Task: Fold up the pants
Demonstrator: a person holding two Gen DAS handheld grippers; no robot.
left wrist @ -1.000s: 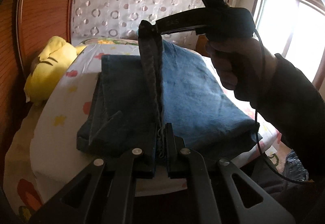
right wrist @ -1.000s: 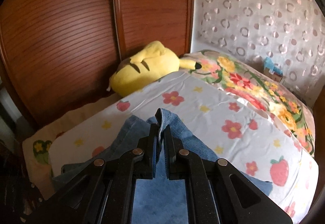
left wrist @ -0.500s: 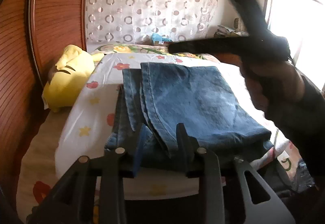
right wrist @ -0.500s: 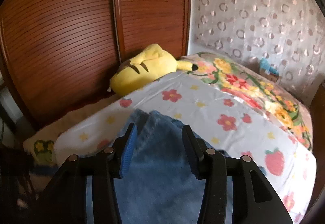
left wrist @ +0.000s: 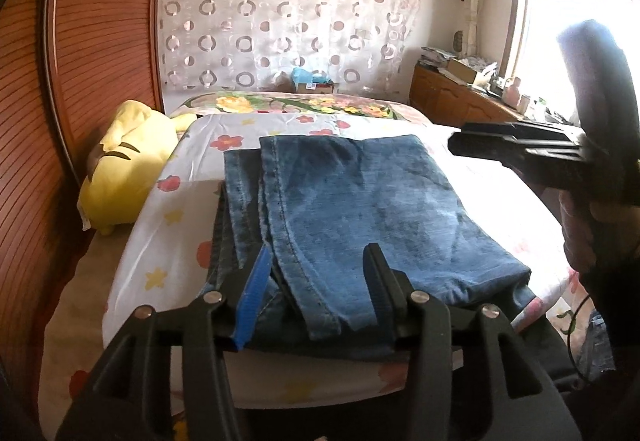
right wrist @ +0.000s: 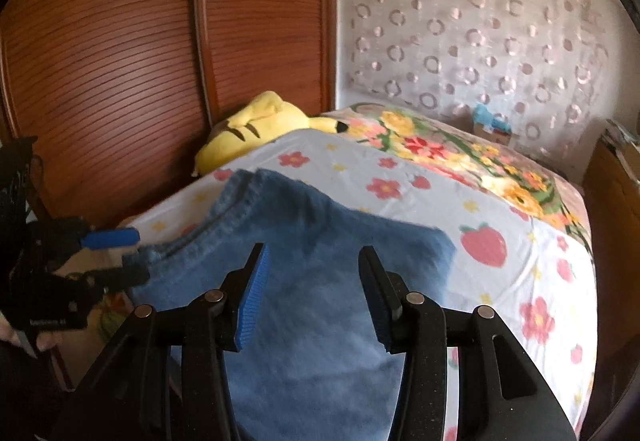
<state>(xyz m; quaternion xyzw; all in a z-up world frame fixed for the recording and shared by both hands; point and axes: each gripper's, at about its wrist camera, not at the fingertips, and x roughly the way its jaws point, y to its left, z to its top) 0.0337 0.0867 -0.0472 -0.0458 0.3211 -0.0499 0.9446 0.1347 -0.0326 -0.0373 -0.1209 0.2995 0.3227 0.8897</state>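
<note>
A pair of blue denim pants (left wrist: pixel 360 217) lies folded in layers on a white bedsheet printed with red flowers, yellow stars and strawberries (left wrist: pixel 176 225), near the foot of the bed. The hemmed, stitched edges of the upper layers run along the side toward the wardrobe, and the fabric rests flat.

The left gripper (left wrist: pixel 316 281), black with blue ribbed pads (left wrist: pixel 252 297), has its fingers spread wide apart just above the near edge of the pants, grasping nothing. In the right wrist view the right gripper (right wrist: pixel 312 289) likewise stands released, its fingers parted over the denim (right wrist: pixel 320 281) with no cloth between them. From the left wrist view the right gripper (left wrist: pixel 516 145) appears from the side, blurred, off the far-right edge of the pants, with the person's right hand (left wrist: pixel 588 225) around its handle.

A yellow plush toy with black stripes (left wrist: pixel 120 165) lies between the bed and a reddish-brown slatted wooden wardrobe (right wrist: pixel 120 61). A pale curtain patterned with rings (left wrist: pixel 280 21) hangs behind the bed, and a floral quilt (right wrist: pixel 460 157) covers the head end.
</note>
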